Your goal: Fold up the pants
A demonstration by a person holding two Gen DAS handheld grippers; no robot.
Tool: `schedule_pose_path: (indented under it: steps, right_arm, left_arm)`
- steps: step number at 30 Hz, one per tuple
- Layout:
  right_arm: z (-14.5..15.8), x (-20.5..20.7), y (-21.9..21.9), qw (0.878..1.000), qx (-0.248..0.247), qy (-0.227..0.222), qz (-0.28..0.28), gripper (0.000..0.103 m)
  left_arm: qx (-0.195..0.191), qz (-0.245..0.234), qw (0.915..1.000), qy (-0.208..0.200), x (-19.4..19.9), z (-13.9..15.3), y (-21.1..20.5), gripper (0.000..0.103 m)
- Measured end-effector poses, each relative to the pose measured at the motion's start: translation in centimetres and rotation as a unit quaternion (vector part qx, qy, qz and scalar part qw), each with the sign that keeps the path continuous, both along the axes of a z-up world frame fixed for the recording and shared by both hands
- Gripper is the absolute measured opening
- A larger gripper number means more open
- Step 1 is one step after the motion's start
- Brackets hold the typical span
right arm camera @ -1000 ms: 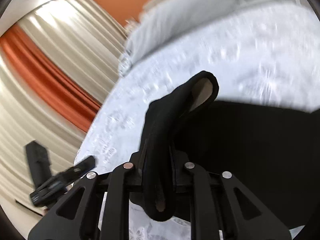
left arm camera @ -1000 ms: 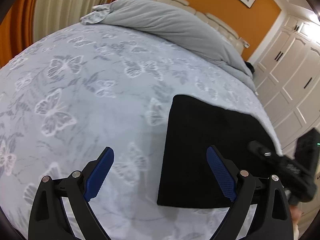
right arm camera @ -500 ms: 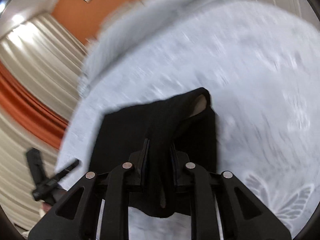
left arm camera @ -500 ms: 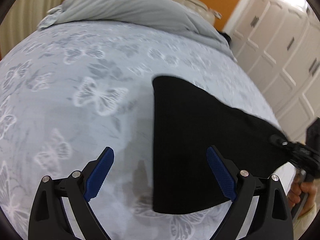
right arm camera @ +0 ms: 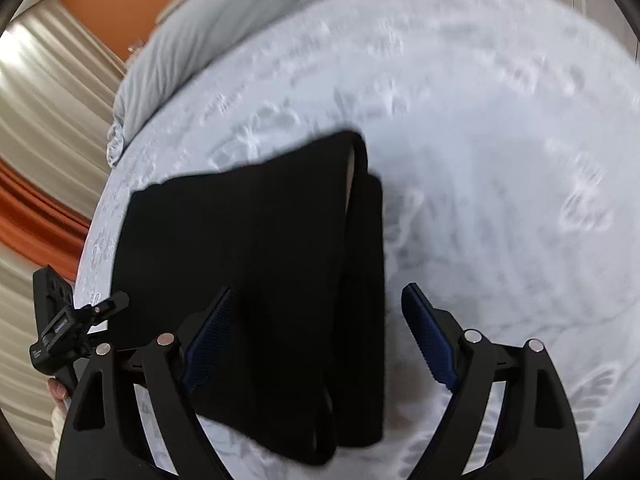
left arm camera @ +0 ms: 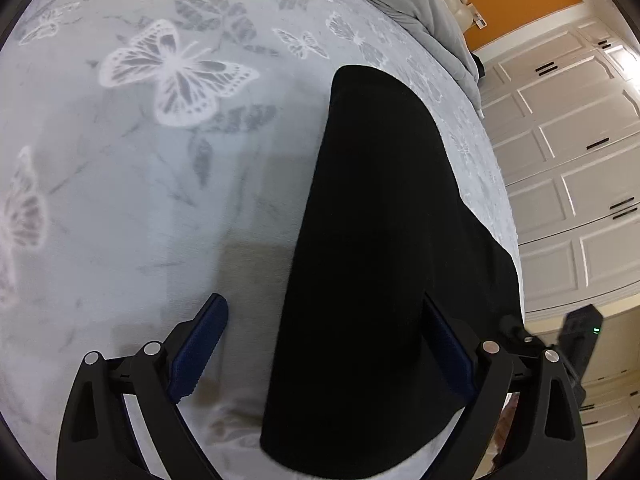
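Pants [left arm camera: 384, 264], black and folded into a long narrow stack, lie flat on the bed [left arm camera: 120, 200], whose cover is pale grey with a white butterfly print. Left wrist view: the stack runs lengthwise away from the camera, close to the bed's right edge, its near end passing between the spread left tongs [left arm camera: 322, 344]. The left blue pad [left arm camera: 198, 346] stands apart from the cloth, over bare bedcover; the right pad [left arm camera: 446, 350] is partly hidden behind the cloth's right edge, so contact there cannot be told. Neither pad pinches the fabric. Beyond that edge the other handheld device [left arm camera: 576, 340] shows, dark, with a small green light. White panelled wardrobe doors [left arm camera: 568, 168] fill the right of this view, and a grey duvet [left arm camera: 420, 4] lies heaped at the head of the bed below an orange wall.

Right wrist view (slightly blurred): the right tongs [right arm camera: 316, 340] are likewise spread wide, holding nothing. The folded stack [right arm camera: 256, 264] lies under and between them, its layered fold edge nearer the right pad [right arm camera: 428, 340] yet clear of it; the left pad [right arm camera: 208, 340] overlaps the cloth in the picture. The left device [right arm camera: 68, 332] sits at the far left, near the bed's edge, before beige and orange curtains [right arm camera: 36, 160].
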State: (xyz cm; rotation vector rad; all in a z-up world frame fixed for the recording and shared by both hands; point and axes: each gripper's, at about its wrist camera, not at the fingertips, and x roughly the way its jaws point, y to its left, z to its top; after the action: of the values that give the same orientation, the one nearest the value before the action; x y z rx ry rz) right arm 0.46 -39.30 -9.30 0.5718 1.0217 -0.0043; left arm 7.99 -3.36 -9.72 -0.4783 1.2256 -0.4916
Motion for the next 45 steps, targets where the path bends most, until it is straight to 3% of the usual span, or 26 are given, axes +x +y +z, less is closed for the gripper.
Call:
schedule_pose_path:
  steps: [3,4,5,7,9,11,14,16,18,19,20,22,26,31,38,41,43,45]
  right_arm:
    - [-1.6,0.3,0.1,0.999,0.033,0.006,0.003,0.083]
    - [-2.1,0.4,0.3,0.999,0.042,0.003,0.002,0.079]
    - [-2.1,0.4,0.6,0.999,0.040,-0.005,-0.001,0.073]
    - [-1.4,0.5,1.1,0.999,0.036,-0.018,0.006,0.045]
    - [0.8,0.2,2.3,0.999,0.028,-0.040,0.016,0.035]
    - [3.2,-0.4,4.2,0.996,0.026,-0.068,0.044,0.035]
    - [5.9,-2.0,7.3,0.989,0.038,-0.100,0.098,0.034]
    - [5.7,-2.6,9.7,0.985,0.044,-0.093,0.139,0.044]
    - [3.0,-1.9,12.1,0.983,0.028,-0.040,0.176,0.057]
    - [1.7,-1.4,12.8,0.984,0.012,-0.008,0.177,0.058]
    - [0.4,-0.9,13.2,0.985,-0.015,0.030,0.168,0.060]
    - [0.7,-0.8,12.7,0.989,-0.008,0.017,0.150,0.060]
    - [2.4,0.4,11.5,0.993,0.034,-0.011,0.114,0.063]
    - [-0.6,2.4,12.1,0.996,0.028,0.044,0.076,0.081]
    - [-1.2,1.1,12.2,0.994,0.022,0.031,0.100,0.082]
    - [-2.6,1.0,11.8,0.994,0.073,0.008,0.087,0.060]
    - [-1.0,0.8,12.4,0.994,0.047,-0.022,0.092,0.036]
    - [1.6,0.4,13.1,0.993,0.022,-0.059,0.103,0.035]
  left_arm:
    - [0.014,-0.019,0.9992,-0.032,0.0,-0.1,-1.3,0.091]
    - [0.017,-0.024,0.9987,-0.041,-0.1,0.0,-1.5,0.087]
    - [0.004,-0.045,0.9973,-0.058,-0.3,0.1,-2.0,0.054]
    - [0.000,-0.049,0.9973,-0.055,-0.2,0.3,-2.2,0.049]
    - [-0.017,-0.047,0.9973,-0.054,-0.6,1.6,-1.5,0.042]
    - [-0.039,-0.053,0.9962,-0.056,-1.2,3.5,-0.2,0.040]
    - [-0.028,-0.053,0.9942,-0.089,-3.2,7.0,3.3,0.041]
    - [0.024,-0.040,0.9923,-0.115,-4.5,8.2,6.1,0.047]
    - [0.085,-0.023,0.9894,-0.115,-4.7,7.7,7.5,0.060]
    - [0.132,-0.009,0.9844,-0.116,-4.7,7.1,8.0,0.061]
    - [0.196,0.018,0.9718,-0.130,-5.1,6.6,8.6,0.060]
    - [0.242,0.034,0.9558,-0.163,-5.8,6.9,9.1,0.061]
    - [0.213,0.035,0.9575,-0.192,-7.1,8.8,9.2,0.083]
    - [0.221,0.008,0.9597,-0.173,-6.2,7.9,6.1,0.083]
    - [0.255,-0.002,0.9524,-0.167,-5.8,6.2,4.7,0.083]
    - [0.257,0.001,0.9531,-0.160,-5.7,5.9,4.7,0.083]
    - [0.259,0.003,0.9522,-0.162,-5.7,5.9,4.4,0.083]
    - [0.257,0.005,0.9523,-0.165,-5.7,6.1,4.1,0.083]
